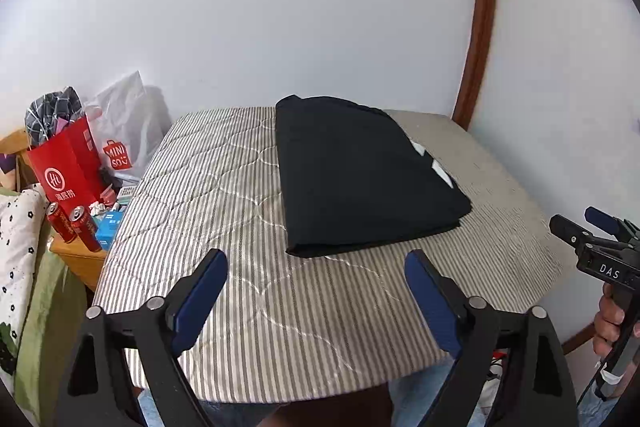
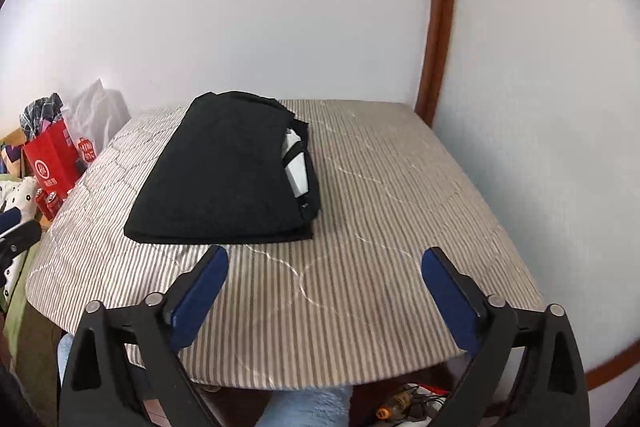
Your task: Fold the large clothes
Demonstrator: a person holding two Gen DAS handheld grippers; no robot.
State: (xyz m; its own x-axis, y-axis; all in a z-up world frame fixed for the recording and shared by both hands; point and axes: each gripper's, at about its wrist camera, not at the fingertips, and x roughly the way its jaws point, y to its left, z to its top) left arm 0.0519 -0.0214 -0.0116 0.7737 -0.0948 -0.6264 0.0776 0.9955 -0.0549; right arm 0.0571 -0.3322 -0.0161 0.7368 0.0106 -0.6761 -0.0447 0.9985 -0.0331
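A black garment (image 1: 360,175) lies folded into a neat rectangle on the striped quilted table cover (image 1: 224,195); a white print shows at its right edge. It also shows in the right wrist view (image 2: 224,171), with the white print peeking between layers. My left gripper (image 1: 316,267) is open and empty, held above the table's near edge, just short of the garment. My right gripper (image 2: 324,267) is open and empty, near the front edge, to the right of the garment's near corner. The right gripper also shows at the right edge of the left wrist view (image 1: 592,227).
A red paper bag (image 1: 68,167), a white Miniso bag (image 1: 120,131), two red cans (image 1: 74,227) and small boxes crowd a wooden stand left of the table. White walls stand behind and to the right, with a brown door frame (image 1: 480,27). The striped cover (image 2: 400,187) spreads right of the garment.
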